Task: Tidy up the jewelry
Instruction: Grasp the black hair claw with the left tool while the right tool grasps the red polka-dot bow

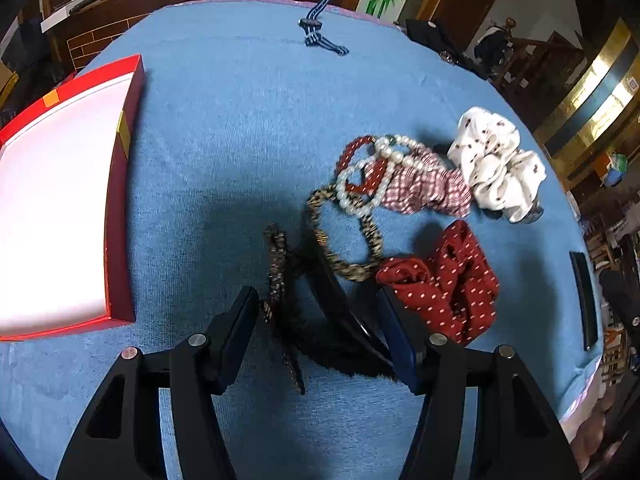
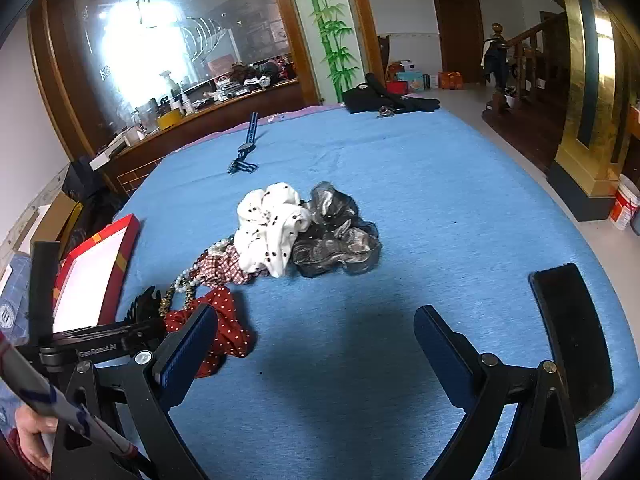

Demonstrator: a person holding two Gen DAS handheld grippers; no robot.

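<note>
Blue cloth covers the counter (image 1: pixel 240 128), and on it lies a tangle of hair things and beads: a pearl bracelet (image 1: pixel 362 184) hooked through a red beaded bracelet (image 1: pixel 354 152) and a leopard-print hair tie (image 1: pixel 344 236), with a red checked scrunchie (image 1: pixel 424 188), a white dotted scrunchie (image 1: pixel 496 160) and a red polka-dot scrunchie (image 1: pixel 444 280) crowded round them toward the right of the left wrist view. The red box (image 1: pixel 120 200) with its pale lining waits at the left edge of that frame, well apart from the heap and, as far as I can see, with nothing in it. The worry, to my eye, is the tangle: pull one piece and the looped pearls or the leopard tie may drag along and scatter, or drop short of the box. The left gripper (image 1: pixel 316 312) stands low at the bottom centre, its fingers (image 1: pixel 240 332) set wide with a black fuzzy hair claw (image 1: pixel 332 304) and a dark speckled hair tie (image 1: pixel 276 272) lying between them; they grip nothing yet, and closing there might catch both pieces at once. In the right wrist view the right gripper (image 2: pixel 316 332) hovers over bare cloth, spread fully and holding nothing, its left finger (image 2: pixel 188 344) close beside the polka-dot scrunchie, a sheer grey scrunchie (image 2: pixel 336 240) farther up the frame.
</note>
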